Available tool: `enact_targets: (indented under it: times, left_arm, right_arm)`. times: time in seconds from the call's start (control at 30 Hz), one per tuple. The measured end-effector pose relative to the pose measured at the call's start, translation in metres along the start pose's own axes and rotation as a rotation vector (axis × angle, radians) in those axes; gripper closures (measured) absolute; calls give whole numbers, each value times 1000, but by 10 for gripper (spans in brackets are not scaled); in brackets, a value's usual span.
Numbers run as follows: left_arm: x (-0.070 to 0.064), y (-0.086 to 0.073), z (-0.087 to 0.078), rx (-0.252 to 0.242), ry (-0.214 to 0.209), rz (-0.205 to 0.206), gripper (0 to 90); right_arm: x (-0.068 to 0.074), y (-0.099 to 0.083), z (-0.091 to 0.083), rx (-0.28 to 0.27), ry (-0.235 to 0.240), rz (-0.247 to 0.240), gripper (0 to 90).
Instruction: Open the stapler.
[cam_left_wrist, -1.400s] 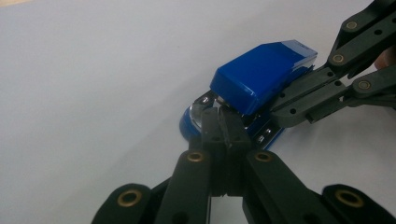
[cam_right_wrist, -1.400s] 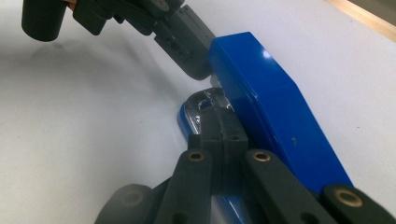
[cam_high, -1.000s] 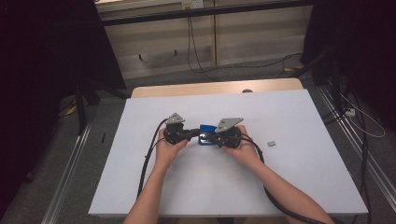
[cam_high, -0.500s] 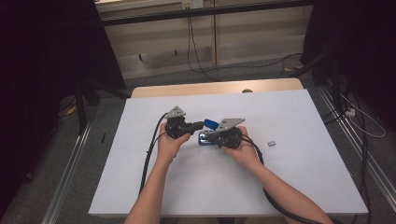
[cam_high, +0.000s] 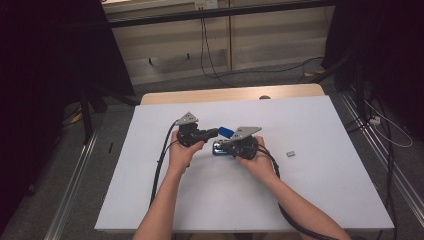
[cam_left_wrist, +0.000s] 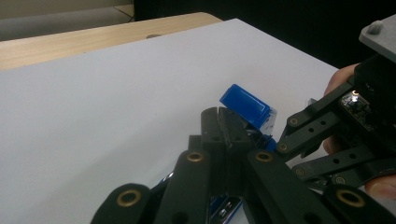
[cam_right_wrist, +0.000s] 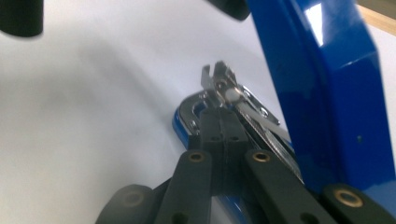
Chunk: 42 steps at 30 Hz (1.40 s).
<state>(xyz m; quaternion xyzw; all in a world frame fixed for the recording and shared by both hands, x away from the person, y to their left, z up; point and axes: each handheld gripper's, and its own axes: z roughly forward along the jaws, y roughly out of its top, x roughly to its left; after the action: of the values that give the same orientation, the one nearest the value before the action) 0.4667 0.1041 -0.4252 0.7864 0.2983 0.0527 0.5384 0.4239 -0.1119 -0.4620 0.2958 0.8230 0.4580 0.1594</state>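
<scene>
Blue stapler (cam_high: 223, 141) sits mid-table on the white table (cam_high: 320, 200), opened up: its blue top cover (cam_left_wrist: 246, 105) is swung upward and its base stays flat on the surface. Left gripper (cam_high: 212, 133) comes in from the left; in the left gripper view its jaws are pressed together on the raised cover, tips touching its lower edge. Right gripper (cam_high: 225, 146) comes from the right, low, over the base. Right gripper view gives what the high view cannot: the metal staple rail (cam_right_wrist: 224, 88) with a white nub at its tip, chrome front of the base, and the jaws closed together lying along that rail; the cover rises steeply at the right edge there. Whether those jaws actually pinch the rail, cannot tell. High view adds a small grey piece (cam_high: 290, 154) on the table, well apart to the right of the right hand (cam_high: 257, 162), and cables trailing back from both grippers along the forearms.
</scene>
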Motion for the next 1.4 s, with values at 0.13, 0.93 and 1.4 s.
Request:
enact_targets:
  times: [0.13,0.93,1.4]
  left_arm:
    - [0,0,1,-5,0,-4,900]
    - [3,-3,1,4,11,4,900]
    - [8,-9,1,60,19,11,883]
  right_arm:
    - [5,6,-2,-48,-36,7,900]
    - [15,8,14,-123,-170,48,900]
    - [17,7,16,-117,-187,36,900]
